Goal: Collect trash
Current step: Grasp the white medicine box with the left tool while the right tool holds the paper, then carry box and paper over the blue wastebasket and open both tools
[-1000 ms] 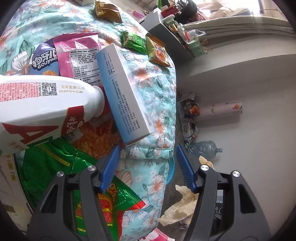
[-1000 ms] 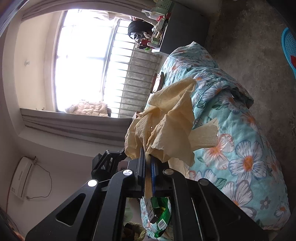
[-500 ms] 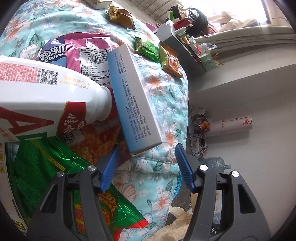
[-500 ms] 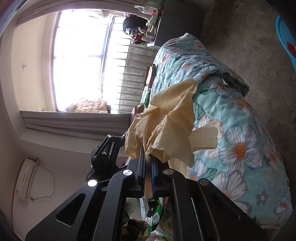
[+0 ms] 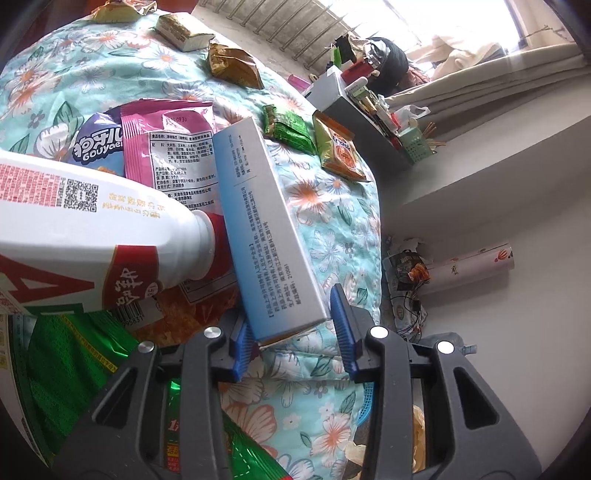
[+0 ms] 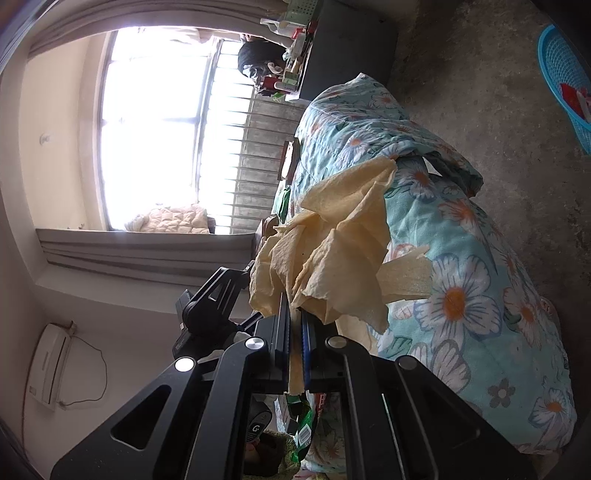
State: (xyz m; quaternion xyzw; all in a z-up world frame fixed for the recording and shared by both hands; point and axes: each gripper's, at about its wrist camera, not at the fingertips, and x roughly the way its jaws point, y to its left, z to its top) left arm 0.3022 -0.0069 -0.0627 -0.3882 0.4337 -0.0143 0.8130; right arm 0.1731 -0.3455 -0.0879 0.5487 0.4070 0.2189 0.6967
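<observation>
A long white and blue box point(image 5: 266, 236) lies on the floral bedspread point(image 5: 343, 221). Its near end sits between the blue pads of my left gripper point(image 5: 291, 332). The jaws are closing; the left pad meets the box's corner and a thin gap shows at the right pad. A white bottle with a red cap point(image 5: 92, 229) lies against the box's left side, over a pink snack bag point(image 5: 166, 140) and a green bag point(image 5: 74, 369). My right gripper point(image 6: 295, 314) is shut on a crumpled yellowish paper point(image 6: 343, 251), held beside the bed.
Farther up the bed lie a green wrapper point(image 5: 288, 129), an orange noodle packet point(image 5: 340, 147), a gold packet point(image 5: 232, 66) and a book point(image 5: 181, 31). A blue basket point(image 6: 565, 74) stands on the concrete floor. A cluttered dark cabinet point(image 5: 362, 122) stands at the bed's far end.
The left jaws have narrowed around the box's near end, and the left view has tilted upward. The right gripper keeps its hold on the paper and has sunk slightly.
</observation>
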